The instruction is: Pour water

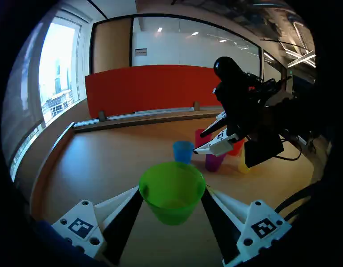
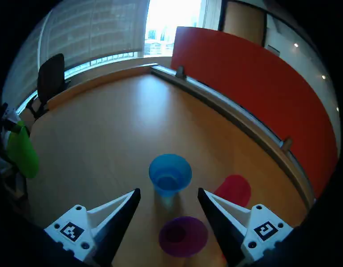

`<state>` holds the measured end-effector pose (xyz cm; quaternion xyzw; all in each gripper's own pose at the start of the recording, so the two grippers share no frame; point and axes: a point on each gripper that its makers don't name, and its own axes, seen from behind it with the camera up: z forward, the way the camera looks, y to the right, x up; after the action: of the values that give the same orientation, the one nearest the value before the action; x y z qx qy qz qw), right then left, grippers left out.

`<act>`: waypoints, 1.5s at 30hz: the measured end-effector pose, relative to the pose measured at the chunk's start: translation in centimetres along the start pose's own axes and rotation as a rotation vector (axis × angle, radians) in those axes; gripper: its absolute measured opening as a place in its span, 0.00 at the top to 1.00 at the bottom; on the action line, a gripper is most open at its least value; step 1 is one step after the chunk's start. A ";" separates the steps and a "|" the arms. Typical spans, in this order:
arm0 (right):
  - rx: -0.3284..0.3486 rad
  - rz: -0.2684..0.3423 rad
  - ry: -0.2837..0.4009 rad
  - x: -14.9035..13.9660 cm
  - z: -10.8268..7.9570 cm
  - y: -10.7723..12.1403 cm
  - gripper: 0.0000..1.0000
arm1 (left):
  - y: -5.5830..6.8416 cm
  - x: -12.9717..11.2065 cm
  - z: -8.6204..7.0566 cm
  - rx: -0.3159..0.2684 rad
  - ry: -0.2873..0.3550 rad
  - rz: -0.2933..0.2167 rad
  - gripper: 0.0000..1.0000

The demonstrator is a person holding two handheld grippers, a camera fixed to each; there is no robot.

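Left gripper view: my left gripper (image 1: 172, 190) pinches the green cup (image 1: 171, 202) by its sides, both fingers pressed on it just under the rim. The cup is upright and lifted clear of the worktop (image 1: 104, 164). I cannot tell whether it holds water; the bottom only looks a little glossy. Farther off, my right gripper (image 1: 217, 144) hangs above a cluster of cups.

In the right gripper view its fingers are spread wide with nothing between them. They look down on the blue cup (image 2: 170, 173), with the purple cup (image 2: 183, 236) nearer to me and the pink cup (image 2: 233, 189) off to one side. All three stand upright and close together.

I judge the pour has not begun, and the step in hand is getting the right gripper onto a receiving cup, most likely the blue one. To do that well I should come down with the fingers straddling the blue cup at mid-wall, watching that the near finger does not clip the purple cup. These look like thin plastic cups, so I would close gently, just enough to steady it and not buckle the wall.

Meanwhile I should hold the green cup level until its rim is over the middle of the blue cup. Then I would tip it slowly from low down, so the stream lands inside and neither cup gets pushed over.
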<state>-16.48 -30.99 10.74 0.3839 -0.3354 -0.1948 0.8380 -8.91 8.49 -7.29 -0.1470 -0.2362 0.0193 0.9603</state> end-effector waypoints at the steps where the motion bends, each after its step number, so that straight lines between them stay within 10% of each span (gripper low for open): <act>1: 0.004 0.004 -0.010 -0.1 0.2 0.0 0.00 | -0.1 -0.1 0.0 0.001 0.000 -0.003 0.13; 21: 0.039 0.030 -0.159 -1.9 4.1 0.2 0.00 | -1.3 -1.8 0.2 0.032 -0.011 -0.062 0.13; 45: 0.072 0.059 -0.155 -1.1 6.8 0.2 0.02 | -2.1 -2.5 0.9 0.044 -0.018 -0.087 0.13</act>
<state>-22.10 -33.70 13.74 0.3875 -0.4169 -0.1871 0.8006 -11.60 6.41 -7.06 -0.1154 -0.2503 -0.0158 0.9611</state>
